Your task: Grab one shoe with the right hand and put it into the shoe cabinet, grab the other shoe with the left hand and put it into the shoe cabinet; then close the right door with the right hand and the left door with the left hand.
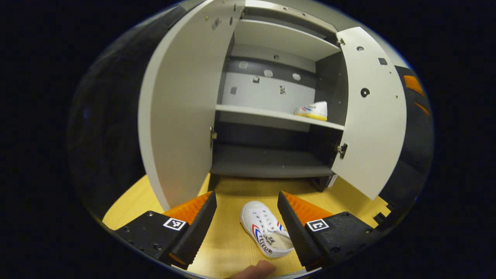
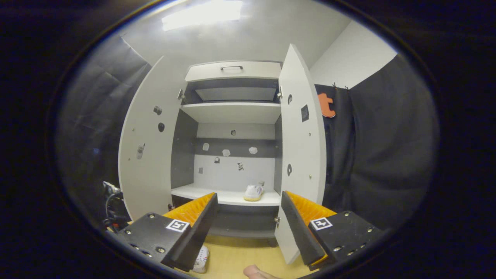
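A: Item one, the cabinet (image 1: 271,97). We log both doors swung wide: left door (image 1: 182,108), right door (image 1: 372,112). In the right gripper view we see the same cabinet (image 2: 232,112) from farther back, with its left door (image 2: 149,155) and right door (image 2: 302,155) standing open and a drawer (image 2: 232,70) with a handle at the top.

B: Item two, shoes. We count one shoe (image 1: 313,110) on the middle shelf (image 1: 271,116), at its right end, close to the right side wall. In the right gripper view that shelved shoe (image 2: 253,192) sits right of centre on the shelf (image 2: 217,195).

A: Second shoe (image 1: 266,232) lies on the wooden floor (image 1: 232,248) in front of the cabinet, toe toward the cabinet, laced, white with red and blue stripes.

B: Left gripper (image 1: 247,224): we record the jaws spread wide, nothing between them pressed. The floor shoe lies between the fingers, nearer the right-hand one; whether it touches, we cannot tell.

A: Right gripper (image 2: 248,228): jaws likewise apart, holding nothing, facing the cabinet opening. Part of the floor shoe (image 2: 201,260) peeks out by its left-hand finger.

B: A fingertip (image 1: 255,269) shows at the bottom edge of the left gripper view.
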